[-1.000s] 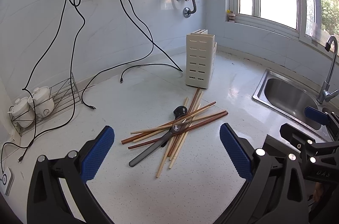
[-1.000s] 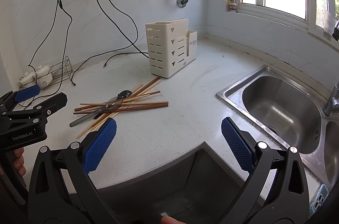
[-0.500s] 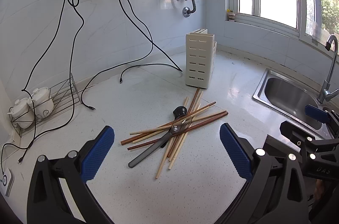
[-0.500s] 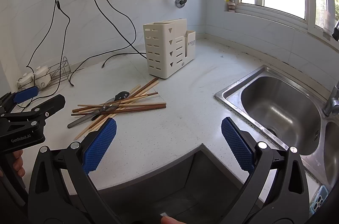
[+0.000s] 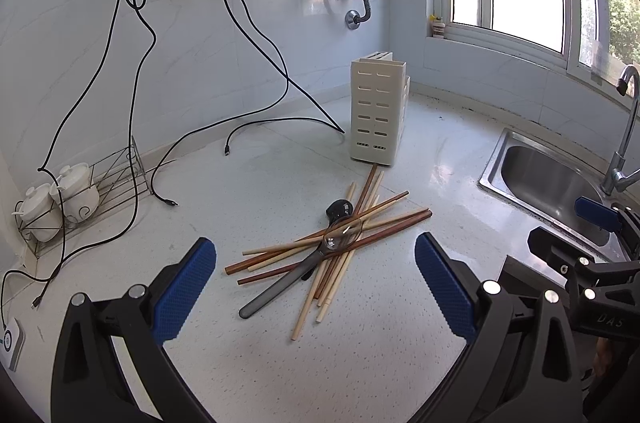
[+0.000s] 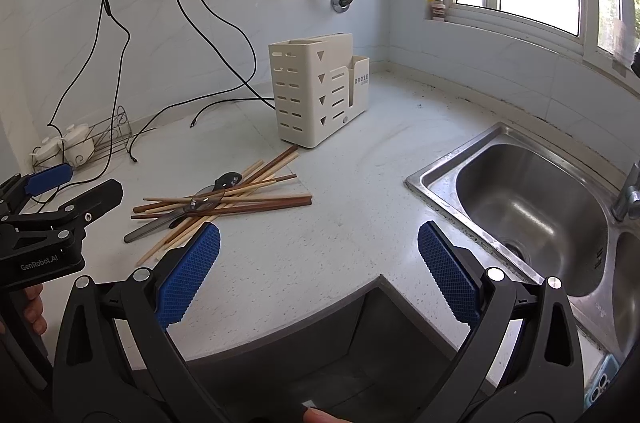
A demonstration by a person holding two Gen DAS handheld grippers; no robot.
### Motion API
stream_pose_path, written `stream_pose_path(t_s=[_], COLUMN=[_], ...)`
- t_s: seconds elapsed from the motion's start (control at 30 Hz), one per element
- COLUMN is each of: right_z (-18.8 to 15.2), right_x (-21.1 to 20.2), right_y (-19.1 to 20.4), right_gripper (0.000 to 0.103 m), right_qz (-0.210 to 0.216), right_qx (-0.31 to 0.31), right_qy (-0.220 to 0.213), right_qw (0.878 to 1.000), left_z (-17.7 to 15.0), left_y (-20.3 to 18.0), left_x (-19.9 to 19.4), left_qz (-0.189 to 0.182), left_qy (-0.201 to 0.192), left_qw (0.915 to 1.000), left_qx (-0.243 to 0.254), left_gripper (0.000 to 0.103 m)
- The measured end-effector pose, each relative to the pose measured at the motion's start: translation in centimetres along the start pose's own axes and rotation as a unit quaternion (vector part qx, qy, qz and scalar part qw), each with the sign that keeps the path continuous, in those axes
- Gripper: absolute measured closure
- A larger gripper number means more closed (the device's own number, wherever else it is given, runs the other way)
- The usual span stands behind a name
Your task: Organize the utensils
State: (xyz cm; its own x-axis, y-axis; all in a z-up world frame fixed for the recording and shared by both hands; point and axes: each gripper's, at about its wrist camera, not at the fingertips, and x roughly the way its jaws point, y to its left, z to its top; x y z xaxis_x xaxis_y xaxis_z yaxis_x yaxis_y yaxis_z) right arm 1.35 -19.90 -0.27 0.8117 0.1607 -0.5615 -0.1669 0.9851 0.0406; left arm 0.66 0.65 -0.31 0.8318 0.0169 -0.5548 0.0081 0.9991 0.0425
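Observation:
A heap of wooden chopsticks lies crossed on the white counter, with a grey-handled metal spoon and a black utensil among them. Just beyond the heap stands a cream slotted utensil holder. My left gripper is open, hovering short of the heap with nothing between its blue pads. My right gripper is open too, over the counter's front edge, right of the heap. The left gripper also shows in the right wrist view.
A steel sink and tap lie to the right. Black cables hang from wall sockets onto the counter. A wire rack with white lidded pots stands at the far left. A notch cuts the counter's front edge.
Both views have shifted slightly; the heap and holder sit a little further left in the right wrist view. Both grippers remain open and the utensils lie as before.

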Motion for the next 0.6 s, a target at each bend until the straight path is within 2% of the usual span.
stream_pose_path(t_s=[0.33, 0.47, 0.6], right_z=[0.1, 0.6, 1.2], right_x=[0.8, 1.3, 1.9], right_y=[-0.8, -1.3, -1.7], right_gripper=[0.008, 0.008, 0.008], right_qz=[0.012, 0.031, 0.057], right_qx=[0.007, 0.013, 0.014], right_qy=[0.012, 0.024, 0.033], right_qw=[1.000, 0.999, 0.998], left_z=[-0.1, -0.3, -0.9], left_y=[0.0, 0.3, 0.6], left_x=[0.4, 0.3, 0.2], left_qz=[-0.001, -0.008, 0.003], left_qy=[0.008, 0.016, 0.022], left_qw=[1.0000, 0.9998, 0.9997], left_qx=[-0.002, -0.008, -0.007], left_gripper=[0.005, 0.005, 0.008])
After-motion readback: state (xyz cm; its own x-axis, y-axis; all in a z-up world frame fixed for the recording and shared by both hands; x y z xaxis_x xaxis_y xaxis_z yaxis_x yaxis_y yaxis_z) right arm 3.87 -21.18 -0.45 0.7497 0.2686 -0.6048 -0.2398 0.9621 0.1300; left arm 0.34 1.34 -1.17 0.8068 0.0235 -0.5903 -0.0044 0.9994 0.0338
